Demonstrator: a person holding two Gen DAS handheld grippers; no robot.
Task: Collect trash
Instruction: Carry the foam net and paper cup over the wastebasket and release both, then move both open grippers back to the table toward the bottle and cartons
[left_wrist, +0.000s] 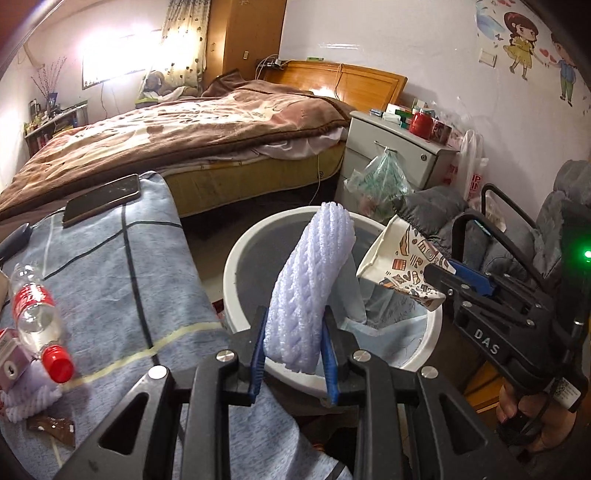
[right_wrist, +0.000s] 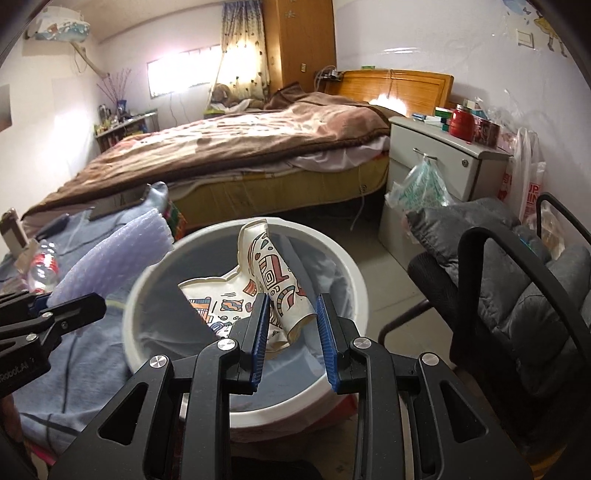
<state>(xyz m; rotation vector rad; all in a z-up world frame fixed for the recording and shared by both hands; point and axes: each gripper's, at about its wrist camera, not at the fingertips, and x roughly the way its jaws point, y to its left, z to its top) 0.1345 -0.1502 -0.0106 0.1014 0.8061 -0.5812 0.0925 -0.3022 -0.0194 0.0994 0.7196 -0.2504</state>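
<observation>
"DAS" on right tongs (left_wrist: 437, 275)

Lavender foam wrap (left_wrist: 310, 291) & crumpled patterned cup (right_wrist: 273, 280) over white bin (right_wrist: 347, 266).

Window (left_wrist: 110, 61) glare blown out; fisheye edges warped, dark.

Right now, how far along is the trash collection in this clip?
Done: one flattened patterned cup lies in the bin. In hand: the left gripper holds foam wrap, the right gripper a crushed cup, both over the bin. Left: the water bottle and brown wrapper on the cloth.
</observation>
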